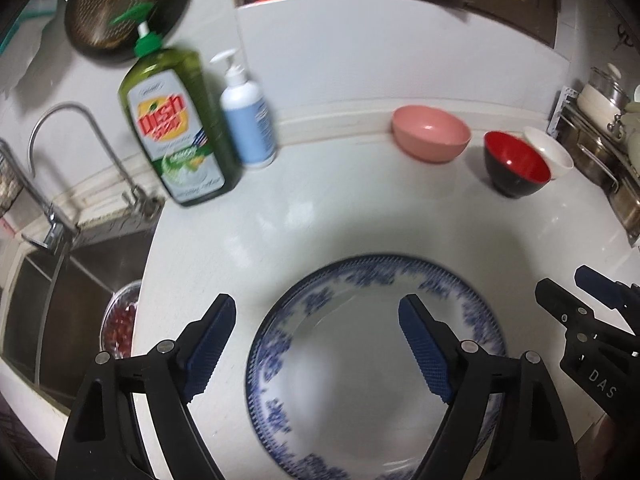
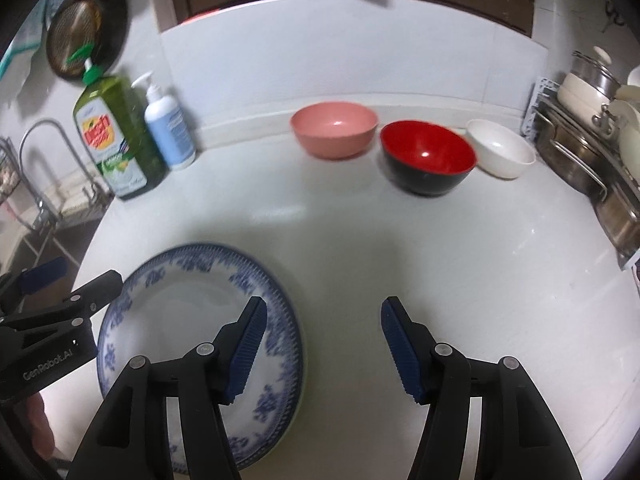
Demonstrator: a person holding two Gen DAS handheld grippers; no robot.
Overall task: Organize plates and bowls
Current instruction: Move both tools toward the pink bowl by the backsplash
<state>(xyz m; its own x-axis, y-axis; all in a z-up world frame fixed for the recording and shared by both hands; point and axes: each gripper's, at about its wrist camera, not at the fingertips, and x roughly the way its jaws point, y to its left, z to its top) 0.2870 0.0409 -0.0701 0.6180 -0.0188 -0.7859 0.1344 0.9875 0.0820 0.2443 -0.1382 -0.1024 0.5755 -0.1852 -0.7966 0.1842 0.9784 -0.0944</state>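
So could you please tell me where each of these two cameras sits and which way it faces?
Left wrist view: on the left gripper, angled down at the blue-patterned plate; its open fingers and the right gripper's tip show.
Right wrist view: on the right gripper, angled down at the counter right of the plate; its open fingers, the left gripper and a bit of hand show.
Shared: plate, pink bowl, red-and-black bowl, white bowl, dish soap bottle.

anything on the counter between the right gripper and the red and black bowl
Nothing visible. From the right gripper to the red and black bowl the white counter is bare. The blue patterned plate lies off to its left, the pink bowl and white bowl flank the target.
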